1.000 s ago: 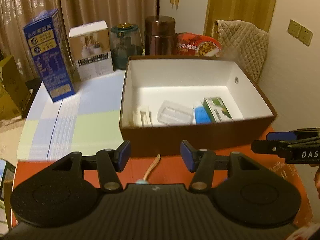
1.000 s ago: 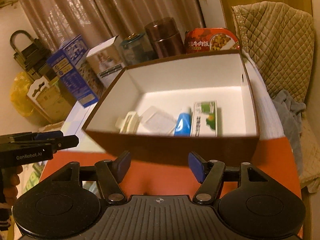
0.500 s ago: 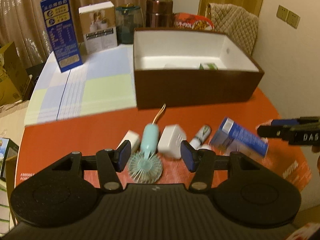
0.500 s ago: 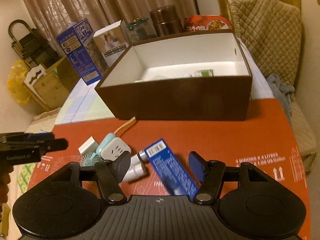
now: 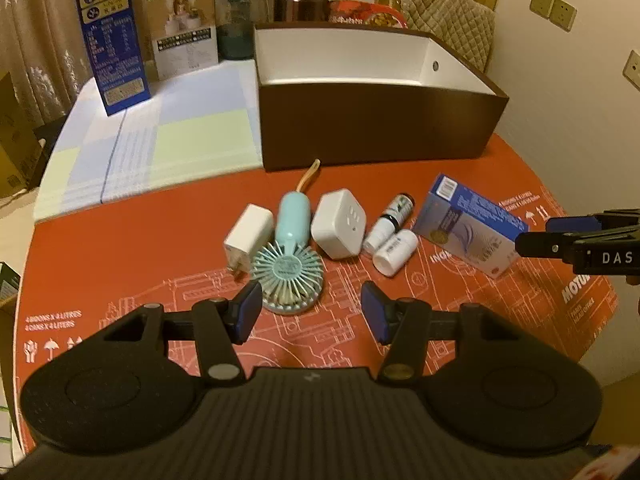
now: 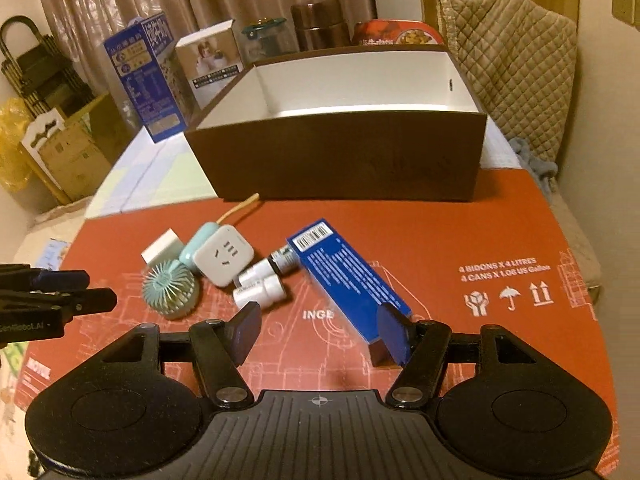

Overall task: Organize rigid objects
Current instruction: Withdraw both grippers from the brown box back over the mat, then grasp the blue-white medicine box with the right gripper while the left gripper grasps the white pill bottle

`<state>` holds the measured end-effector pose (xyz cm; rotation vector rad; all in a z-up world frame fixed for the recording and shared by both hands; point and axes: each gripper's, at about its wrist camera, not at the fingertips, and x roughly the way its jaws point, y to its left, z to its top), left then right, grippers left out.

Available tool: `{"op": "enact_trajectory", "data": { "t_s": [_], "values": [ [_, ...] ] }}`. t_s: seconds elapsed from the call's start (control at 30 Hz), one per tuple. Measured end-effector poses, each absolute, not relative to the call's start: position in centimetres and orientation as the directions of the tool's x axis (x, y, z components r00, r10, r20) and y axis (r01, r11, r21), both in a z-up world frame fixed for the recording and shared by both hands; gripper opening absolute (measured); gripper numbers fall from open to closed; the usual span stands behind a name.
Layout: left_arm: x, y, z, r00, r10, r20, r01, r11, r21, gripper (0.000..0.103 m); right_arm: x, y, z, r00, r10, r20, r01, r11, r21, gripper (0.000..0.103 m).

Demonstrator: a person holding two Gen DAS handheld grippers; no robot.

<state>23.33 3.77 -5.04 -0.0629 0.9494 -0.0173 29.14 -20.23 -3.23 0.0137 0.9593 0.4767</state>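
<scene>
A brown box [image 5: 376,128] with a white inside stands at the back of the red mat [image 5: 120,264]. In front of it lie a teal hand fan [image 5: 289,258], a white charger cube [image 5: 248,236], a white socket adapter [image 5: 338,230], a dark-capped small bottle [image 5: 394,216], a white bottle [image 5: 394,251] and a blue carton [image 5: 468,226]. My left gripper [image 5: 312,312] hangs open and empty just short of the fan. My right gripper [image 6: 320,332] is open over the near end of the blue carton [image 6: 348,280], whose corner lies beside the right pad [image 6: 394,334].
Behind the brown box stand a tall blue carton [image 5: 110,40], a white product box [image 5: 184,32], a glass jar [image 5: 238,20], a brown canister [image 6: 316,24] and a red food bowl [image 6: 396,34]. A checked cloth [image 5: 160,140] covers the table's left. A quilted chair [image 6: 516,64] is at right.
Both grippers have drawn back and down from over the brown box. Its contents have dropped out of sight and the objects on the red mat have come into view.
</scene>
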Motion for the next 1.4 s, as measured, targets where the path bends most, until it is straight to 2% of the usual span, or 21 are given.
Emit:
{"op": "enact_trajectory", "data": {
  "t_s": [0.3,0.63,0.83,1.03,1.17,1.4],
  "values": [
    [23.7,1.4,-5.9,0.571,-0.044,-0.82,-0.012,0.998,-0.062,0.051,30.6,-20.3,-3.8,0.479,0.379,-0.792,-0.444,0.883,0.154,0.061],
    [26.4,-2.6,-7.8,0.545,-0.007,-0.838,-0.101,0.992,-0.075,0.051,34.2,-19.5,-6.3,0.406,0.393,-0.825,-0.617,0.784,0.07,0.061],
    [27.6,-4.3,-8.9,0.531,0.018,-0.847,-0.157,0.985,-0.078,0.051,35.2,-18.5,-7.3,0.364,0.433,-0.825,-0.696,0.715,0.068,0.06],
    [28.4,-4.7,-9.7,0.511,0.05,-0.858,-0.217,0.974,-0.072,0.051,36.2,-18.0,-8.4,0.32,0.446,-0.836,-0.739,0.67,0.074,0.05],
    [28.8,-5.2,-10.2,0.5,0.052,-0.865,-0.237,0.968,-0.079,0.052,36.5,-18.0,-8.9,0.293,0.451,-0.843,-0.747,0.658,0.092,0.038],
    [29.9,-6.3,-10.8,0.499,0.046,-0.865,-0.259,0.961,-0.099,0.054,36.4,-18.9,-8.8,0.291,0.46,-0.839,-0.745,0.659,0.103,0.036]
  ]
}}
